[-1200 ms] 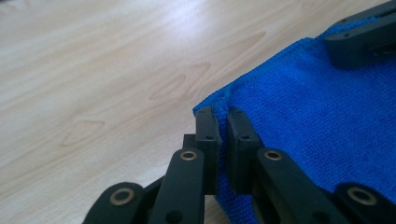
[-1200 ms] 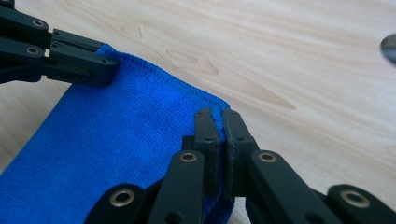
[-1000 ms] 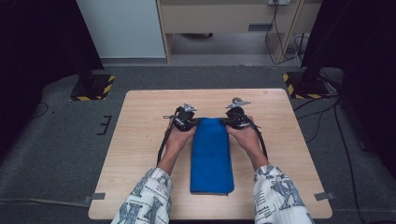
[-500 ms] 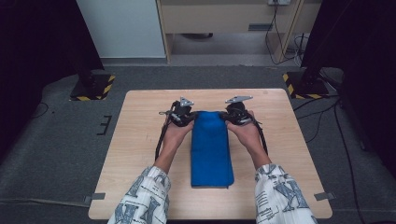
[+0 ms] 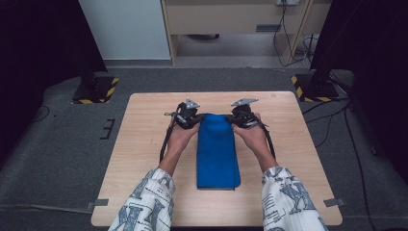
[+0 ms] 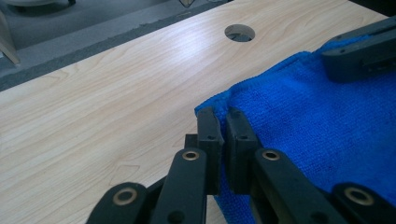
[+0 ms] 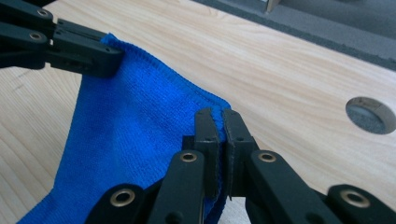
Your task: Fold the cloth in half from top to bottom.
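Plainly unlabelled, blue cloth (image 5: 217, 151) is pinched by left gripper (image 6: 223, 122) and right gripper (image 7: 220, 122).

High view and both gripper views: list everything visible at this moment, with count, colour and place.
Folded blue terry cloth: one, blue, lengthwise along the table's middle, far corners pinched.
Light wooden table: one, pale wood, centre of the grey carpet.
Round cable hole: one, in the tabletop, near its far right corner.
Yellow-black striped stand bases: two, on the floor beyond the table's far corners.
Wooden cabinet: one, beige, at the back.
Left gripper: black, shut on the cloth's far left corner.
Right gripper: black, shut on its far right corner.
Patterned sleeves: two, white with dark print, bottom edge.
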Action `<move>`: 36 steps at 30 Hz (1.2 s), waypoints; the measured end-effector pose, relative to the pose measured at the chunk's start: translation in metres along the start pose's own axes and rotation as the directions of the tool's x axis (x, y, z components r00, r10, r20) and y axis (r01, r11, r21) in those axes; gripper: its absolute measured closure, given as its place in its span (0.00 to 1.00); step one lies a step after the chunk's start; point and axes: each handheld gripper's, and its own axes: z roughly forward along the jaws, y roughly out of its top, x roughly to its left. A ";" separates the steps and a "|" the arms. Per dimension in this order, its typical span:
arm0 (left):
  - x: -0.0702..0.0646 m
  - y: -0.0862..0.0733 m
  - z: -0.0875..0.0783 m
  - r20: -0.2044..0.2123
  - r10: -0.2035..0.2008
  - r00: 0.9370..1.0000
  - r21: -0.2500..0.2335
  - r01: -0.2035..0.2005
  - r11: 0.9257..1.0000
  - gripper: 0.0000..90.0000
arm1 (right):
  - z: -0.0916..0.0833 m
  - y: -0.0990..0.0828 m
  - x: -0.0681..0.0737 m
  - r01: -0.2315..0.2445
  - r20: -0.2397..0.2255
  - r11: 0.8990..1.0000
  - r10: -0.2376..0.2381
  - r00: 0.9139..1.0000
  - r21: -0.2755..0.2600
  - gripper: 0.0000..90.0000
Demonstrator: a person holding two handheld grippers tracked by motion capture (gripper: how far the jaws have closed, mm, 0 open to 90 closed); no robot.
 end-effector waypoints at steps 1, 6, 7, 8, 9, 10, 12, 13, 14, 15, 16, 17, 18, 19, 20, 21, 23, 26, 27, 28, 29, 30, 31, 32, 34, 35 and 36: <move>0.000 -0.001 0.001 0.003 0.000 1.000 0.001 0.000 1.000 0.95 | 0.002 -0.003 -0.002 -0.006 -0.002 1.000 0.006 1.000 0.003 0.96; 0.000 0.002 0.000 0.001 0.000 1.000 -0.016 0.000 1.000 0.95 | 0.000 -0.003 -0.004 -0.022 -0.004 1.000 0.022 1.000 -0.010 0.96; 0.001 0.004 -0.001 0.000 0.000 1.000 -0.022 0.000 1.000 0.95 | -0.001 -0.002 -0.005 -0.026 -0.004 1.000 0.026 1.000 -0.016 0.96; 0.001 0.005 -0.001 0.000 0.003 1.000 -0.021 -0.003 1.000 0.95 | -0.002 0.000 -0.005 -0.029 -0.005 0.999 0.029 1.000 -0.023 0.96; 0.002 0.007 -0.002 0.000 0.002 1.000 -0.024 -0.002 1.000 0.95 | -0.003 0.001 -0.005 -0.030 -0.004 0.999 0.030 1.000 -0.025 0.96; 0.002 0.010 -0.003 -0.004 0.007 1.000 -0.030 -0.007 1.000 0.95 | -0.003 0.003 -0.005 -0.027 0.000 0.999 0.027 1.000 -0.029 0.96; 0.004 0.015 -0.005 -0.007 0.008 1.000 -0.041 -0.009 0.999 0.95 | -0.005 0.010 -0.006 -0.023 0.005 0.999 0.023 1.000 -0.042 0.96; 0.005 0.018 -0.007 -0.008 0.006 1.000 -0.048 -0.006 0.999 0.95 | -0.006 0.012 -0.006 -0.023 0.007 0.999 0.024 1.000 -0.046 0.96; 0.006 0.019 -0.008 -0.007 -0.001 1.000 -0.059 0.001 0.998 0.95 | -0.007 0.014 -0.006 -0.028 0.009 0.998 0.028 1.000 -0.051 0.96; 0.007 0.020 -0.010 -0.008 -0.005 1.000 -0.069 0.004 0.998 0.95 | -0.008 0.016 -0.007 -0.032 0.009 0.998 0.033 0.999 -0.062 0.96; 0.007 0.021 -0.010 -0.009 -0.001 1.000 -0.068 0.000 0.998 0.95 | -0.008 0.018 -0.007 -0.035 0.006 0.997 0.036 0.999 -0.071 0.96; 0.007 0.021 -0.011 -0.010 0.009 1.000 -0.064 -0.009 0.998 0.95 | -0.009 0.018 -0.007 -0.034 0.004 0.997 0.035 0.999 -0.074 0.96; 0.007 0.020 -0.011 -0.008 0.012 1.000 -0.060 -0.012 0.998 0.95 | -0.009 0.017 -0.006 -0.030 0.004 0.997 0.031 1.000 -0.072 0.96; 0.006 0.020 -0.012 -0.007 0.013 1.000 -0.059 -0.013 0.998 0.95 | -0.009 0.016 -0.006 -0.027 0.001 0.997 0.027 1.000 -0.072 0.96; 0.005 0.019 -0.013 -0.007 0.017 1.000 -0.058 -0.017 0.998 0.95 | -0.009 0.015 -0.005 -0.026 0.000 0.997 0.026 1.000 -0.070 0.96; 0.004 0.018 -0.015 -0.006 0.019 1.000 -0.057 -0.019 0.998 0.95 | -0.009 0.014 -0.005 -0.022 -0.003 0.997 0.022 1.000 -0.072 0.96; 0.001 0.016 -0.017 -0.006 0.029 1.000 -0.056 -0.029 0.998 0.95 | -0.011 0.010 -0.003 -0.021 -0.003 0.997 0.021 1.000 -0.072 0.96; -0.005 0.012 -0.021 -0.007 0.037 0.999 -0.053 -0.037 0.998 0.95 | -0.014 0.005 -0.001 -0.018 -0.009 0.997 0.017 1.000 -0.071 0.96; -0.005 0.012 -0.021 -0.007 0.037 0.999 -0.053 -0.037 0.998 0.95 | -0.015 0.003 -0.001 -0.017 -0.010 0.997 0.016 1.000 -0.074 0.96; -0.008 0.010 -0.024 -0.006 0.038 0.999 -0.056 -0.038 0.998 0.95 | -0.016 0.001 0.000 -0.019 -0.014 0.997 0.018 1.000 -0.077 0.96; -0.010 0.010 -0.026 -0.004 0.038 0.999 -0.056 -0.038 0.998 0.95 | -0.017 0.000 0.001 -0.019 -0.014 0.997 0.018 1.000 -0.078 0.96; -0.011 0.010 -0.028 -0.006 0.041 0.999 -0.059 -0.042 0.997 0.95 | -0.018 -0.002 0.002 -0.017 -0.015 0.997 0.016 1.000 -0.080 0.96; -0.013 0.009 -0.029 -0.006 0.041 0.999 -0.065 -0.042 0.997 0.95 | -0.020 -0.003 0.003 -0.018 -0.018 0.997 0.016 1.000 -0.079 0.96; -0.015 0.008 -0.031 -0.007 0.043 0.999 -0.067 -0.044 0.997 0.95 | -0.021 -0.004 0.004 -0.012 -0.018 0.997 0.010 1.000 -0.080 0.96; -0.017 0.007 -0.033 -0.007 0.049 0.999 -0.065 -0.050 0.997 0.95 | -0.024 -0.006 0.005 -0.008 -0.020 0.996 0.007 1.000 -0.084 0.96; -0.018 0.007 -0.034 -0.006 0.051 0.999 -0.065 -0.052 0.997 0.95 | -0.025 -0.007 0.005 -0.009 -0.020 0.996 0.007 1.000 -0.086 0.96; -0.019 0.006 -0.036 -0.005 0.054 0.999 -0.067 -0.054 0.996 0.95 | -0.027 -0.007 0.006 -0.011 -0.022 0.996 0.009 1.000 -0.086 0.96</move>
